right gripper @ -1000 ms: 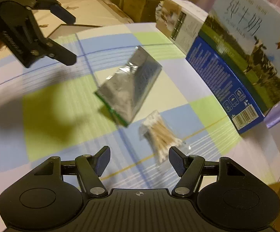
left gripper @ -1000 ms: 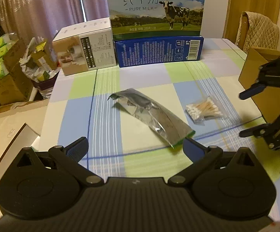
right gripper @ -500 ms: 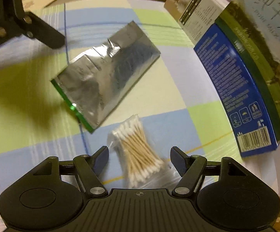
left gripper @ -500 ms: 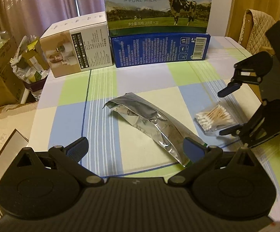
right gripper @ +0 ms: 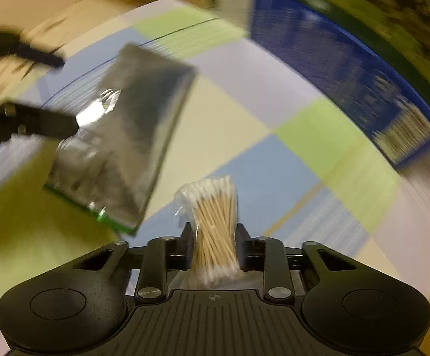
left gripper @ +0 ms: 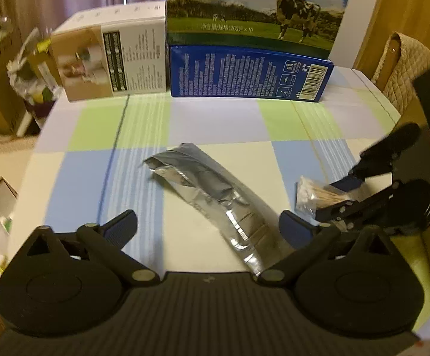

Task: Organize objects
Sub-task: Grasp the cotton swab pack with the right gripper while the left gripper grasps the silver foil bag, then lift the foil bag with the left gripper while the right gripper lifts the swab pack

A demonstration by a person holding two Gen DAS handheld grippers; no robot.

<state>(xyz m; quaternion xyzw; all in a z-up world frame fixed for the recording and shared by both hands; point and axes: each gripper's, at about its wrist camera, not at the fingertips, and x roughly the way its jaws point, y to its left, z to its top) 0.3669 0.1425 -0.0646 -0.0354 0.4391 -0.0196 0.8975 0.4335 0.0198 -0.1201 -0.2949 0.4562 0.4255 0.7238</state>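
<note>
- right gripper (right gripper: pixel 214 238): fingers pinched on the bag of cotton swabs (right gripper: pixel 213 207), just right of the silver foil pouch (left gripper: pixel 215 195)
- left gripper (left gripper: pixel 207 227): fingers spread wide, empty, over the pouch's near end; pouch flat on the checked tablecloth (left gripper: pixel 215 121)

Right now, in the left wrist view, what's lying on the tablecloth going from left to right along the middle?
Left gripper's left finger → silver foil pouch → bag of cotton swabs, clamped in the right gripper.
</note>
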